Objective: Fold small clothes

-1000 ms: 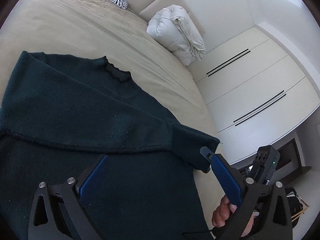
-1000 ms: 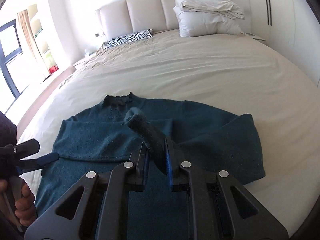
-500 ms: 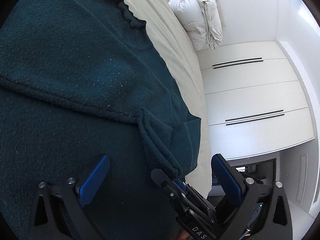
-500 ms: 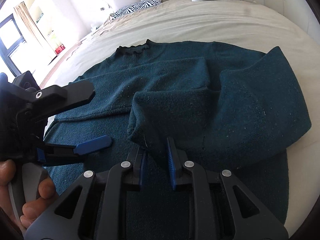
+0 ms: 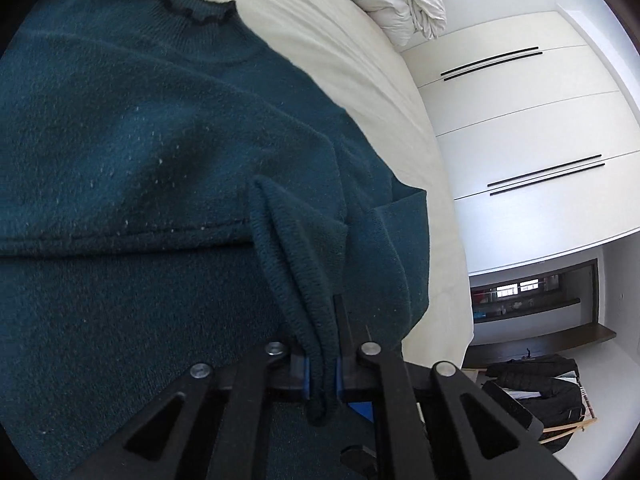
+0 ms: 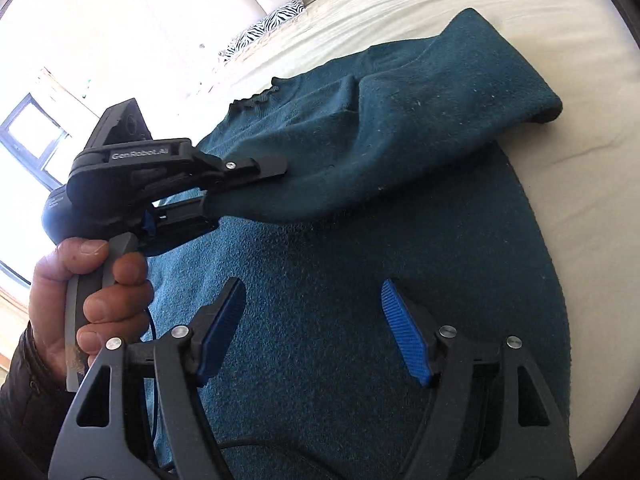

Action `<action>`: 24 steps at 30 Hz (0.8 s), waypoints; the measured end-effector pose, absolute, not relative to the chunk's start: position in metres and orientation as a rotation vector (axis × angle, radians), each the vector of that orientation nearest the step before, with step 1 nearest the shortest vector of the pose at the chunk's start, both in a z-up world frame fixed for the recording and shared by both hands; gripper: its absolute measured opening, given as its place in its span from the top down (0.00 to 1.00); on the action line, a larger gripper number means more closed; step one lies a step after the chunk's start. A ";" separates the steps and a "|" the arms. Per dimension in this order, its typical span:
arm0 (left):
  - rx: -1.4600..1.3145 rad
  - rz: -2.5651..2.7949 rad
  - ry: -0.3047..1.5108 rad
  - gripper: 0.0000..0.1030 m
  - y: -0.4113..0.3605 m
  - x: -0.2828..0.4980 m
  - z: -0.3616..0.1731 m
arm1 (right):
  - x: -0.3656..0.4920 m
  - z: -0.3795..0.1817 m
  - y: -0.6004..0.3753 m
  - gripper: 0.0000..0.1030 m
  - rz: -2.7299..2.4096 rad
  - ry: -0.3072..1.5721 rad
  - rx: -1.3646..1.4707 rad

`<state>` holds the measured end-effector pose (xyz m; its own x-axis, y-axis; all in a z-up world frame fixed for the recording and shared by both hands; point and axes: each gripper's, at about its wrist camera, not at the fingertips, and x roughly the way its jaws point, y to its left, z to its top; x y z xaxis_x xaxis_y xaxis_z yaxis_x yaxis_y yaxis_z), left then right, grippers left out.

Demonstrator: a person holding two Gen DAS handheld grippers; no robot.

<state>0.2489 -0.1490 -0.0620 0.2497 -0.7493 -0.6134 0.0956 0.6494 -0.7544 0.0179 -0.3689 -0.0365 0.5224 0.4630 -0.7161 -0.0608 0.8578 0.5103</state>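
Soft, thick, limp knit: teal sweater point(image 5: 132, 152) spread flat on the cream bed point(image 6: 592, 92), best taken by cuff or hem edge. Left gripper point(image 5: 322, 376) clamped on the sleeve cuff point(image 5: 296, 264), lifted above the sweater's body. Right gripper point(image 6: 316, 328) spread wide, empty, hovering over the lower body panel.

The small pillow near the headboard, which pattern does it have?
Zebra stripes, black and white; the right wrist view shows it.

sweater point(image 5: 120, 160) hem: cut off by frame edge | cuff tip hidden btwn left gripper point(image 5: 322, 376) jaws
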 end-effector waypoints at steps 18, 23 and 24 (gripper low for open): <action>-0.335 -0.702 0.804 0.92 -0.105 0.255 0.073 | 0.023 -0.044 -0.367 0.32 0.318 0.984 0.423; -0.374 -0.551 0.854 0.92 -0.053 0.270 0.032 | 0.023 -0.043 -0.366 0.32 0.323 0.982 0.425; -0.369 -0.518 0.861 0.92 -0.041 0.272 0.023 | 0.022 -0.043 -0.367 0.32 0.323 0.982 0.426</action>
<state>0.2723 -0.0414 0.0233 0.5416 -0.5691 -0.6187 0.2808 0.8162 -0.5050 0.0223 -0.3665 -0.0426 0.5191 0.4479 -0.7279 -0.0713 0.8714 0.4854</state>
